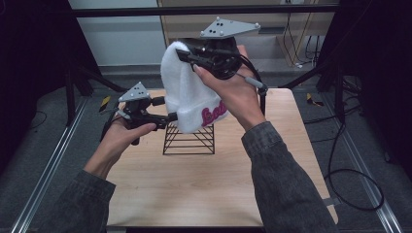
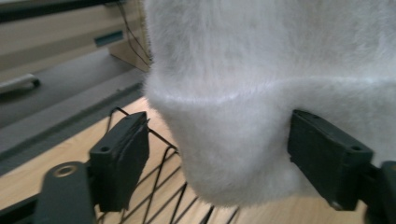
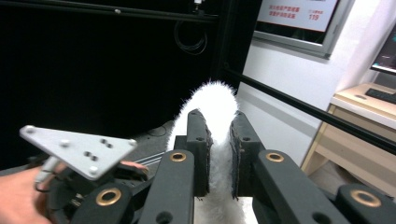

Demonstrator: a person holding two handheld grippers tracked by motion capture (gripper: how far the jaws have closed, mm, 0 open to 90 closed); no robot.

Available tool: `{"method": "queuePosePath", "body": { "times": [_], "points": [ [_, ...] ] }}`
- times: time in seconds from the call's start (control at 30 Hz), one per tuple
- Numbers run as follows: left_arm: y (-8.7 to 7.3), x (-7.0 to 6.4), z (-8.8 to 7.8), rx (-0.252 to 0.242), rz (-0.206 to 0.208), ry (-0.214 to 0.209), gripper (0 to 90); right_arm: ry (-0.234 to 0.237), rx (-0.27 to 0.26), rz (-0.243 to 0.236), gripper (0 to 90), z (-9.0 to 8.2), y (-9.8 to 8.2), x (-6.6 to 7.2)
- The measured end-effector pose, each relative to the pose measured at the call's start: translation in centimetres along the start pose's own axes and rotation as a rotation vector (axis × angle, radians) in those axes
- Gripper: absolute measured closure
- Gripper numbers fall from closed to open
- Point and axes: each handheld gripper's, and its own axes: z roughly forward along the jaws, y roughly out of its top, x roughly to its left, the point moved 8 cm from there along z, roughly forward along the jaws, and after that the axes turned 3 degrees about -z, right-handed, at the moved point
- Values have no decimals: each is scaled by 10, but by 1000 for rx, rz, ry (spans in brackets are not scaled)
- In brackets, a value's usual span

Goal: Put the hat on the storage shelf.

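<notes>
A fluffy white beanie (image 1: 187, 92) with pink lettering on its cuff hangs over a black wire stand (image 1: 189, 140) at the table's far middle. My right gripper (image 1: 187, 57) holds it by the crown, high above the table; in the right gripper view the jaws (image 3: 219, 154) pinch white fur (image 3: 217, 107). My left gripper (image 1: 171, 116) is open at the beanie's cuff from the left. In the left gripper view the cuff (image 2: 233, 154) sits between its two spread pads (image 2: 123, 154), and the wire stand (image 2: 163, 186) lies below.
The wooden table (image 1: 214, 184) has free room in front of the stand. Metal rails run along both sides on the floor. Cables (image 1: 350, 179) lie on the floor at the right. A cabinet stands behind the table.
</notes>
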Motion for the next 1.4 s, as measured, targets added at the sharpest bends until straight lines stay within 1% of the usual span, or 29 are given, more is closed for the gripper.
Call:
{"method": "queuePosePath", "body": {
  "times": [0.03, 0.07, 0.1, 0.17, 0.2, 0.23, 0.27, 0.3, 0.37, 0.4, 0.43, 0.47, 0.5, 0.57, 0.6, 0.67, 0.7, 0.73, 0.83, 0.87, 0.9, 1.0, 1.03, 1.07, 1.1, 1.17, 1.23, 1.27, 1.4],
  "points": [
    [-2, 0, 3, 14, 0, -15, 271, 6, 1, 0, 812, 1, -1, 1],
    [-2, 0, 4, 21, -3, -21, 357, 11, 3, -5, 812, 1, -1, 2],
    [-3, 0, 5, 27, -6, -28, 489, 14, 5, -6, 812, 1, -3, 2],
    [-2, 1, 6, 26, 3, -30, 636, 14, 4, -4, 812, 0, -3, 2],
    [-2, 2, 6, 27, 6, -24, 636, 13, 6, -4, 811, 0, -4, 2],
    [-1, 5, 3, 22, 13, -2, 734, 5, 10, -8, 812, -2, -6, -2],
    [0, 5, 1, 18, 14, 7, 752, -3, 12, -10, 811, -3, -6, -4],
    [1, 7, -1, 12, 23, 26, 759, -13, 14, -14, 812, -5, -7, -8],
    [4, 10, -8, 1, 45, 81, 767, -38, 20, -14, 811, -8, -10, -16],
    [4, 10, -8, 1, 45, 81, 769, -38, 20, -14, 811, -8, -10, -16],
    [6, 11, -15, -12, 51, 122, 771, -66, 32, -7, 811, -9, -14, -26],
    [6, 11, -15, -12, 51, 122, 772, -76, 39, -2, 811, -9, -17, -30],
    [7, 12, -18, -16, 56, 144, 772, -76, 39, -2, 811, -9, -17, -30],
    [8, 15, -24, -19, 71, 185, 774, -98, 58, 2, 811, -8, -22, -38],
    [8, 15, -25, -20, 71, 195, 774, -111, 70, 6, 811, -6, -26, -42],
    [7, 15, -28, -11, 68, 198, 777, -126, 86, 12, 811, -4, -32, -47],
    [7, 15, -30, -11, 65, 202, 779, -133, 94, 27, 811, -1, -37, -50],
    [6, 16, -33, -7, 72, 215, 781, -135, 97, 32, 811, 0, -40, -51],
    [6, 17, -36, -12, 71, 224, 783, -142, 104, 37, 811, 1, -44, -52],
    [6, 18, -37, -18, 69, 233, 784, -152, 114, 34, 811, 2, -47, -53],
    [7, 19, -37, -22, 84, 241, 785, -154, 115, 34, 811, 2, -49, -54],
    [6, 20, -35, -15, 83, 245, 786, -158, 122, 36, 811, 3, -52, -54],
    [6, 21, -33, -13, 78, 245, 786, -166, 134, 38, 811, 5, -56, -57],
    [5, 23, -29, -6, 60, 242, 786, -171, 138, 42, 811, 6, -58, -59],
    [5, 23, -29, -6, 60, 242, 786, -171, 138, 42, 811, 6, -58, -59],
    [4, 26, -24, -4, 50, 240, 787, -181, 154, 44, 811, 8, -64, -64],
    [4, 26, -23, -7, 50, 238, 787, -182, 153, 44, 810, 9, -64, -66],
    [5, 26, -23, -8, 56, 242, 788, -186, 153, 51, 810, 10, -66, -68],
    [3, 30, -21, 0, 56, 253, 789, -188, 165, 53, 810, 15, -70, -72]
  ]
}}
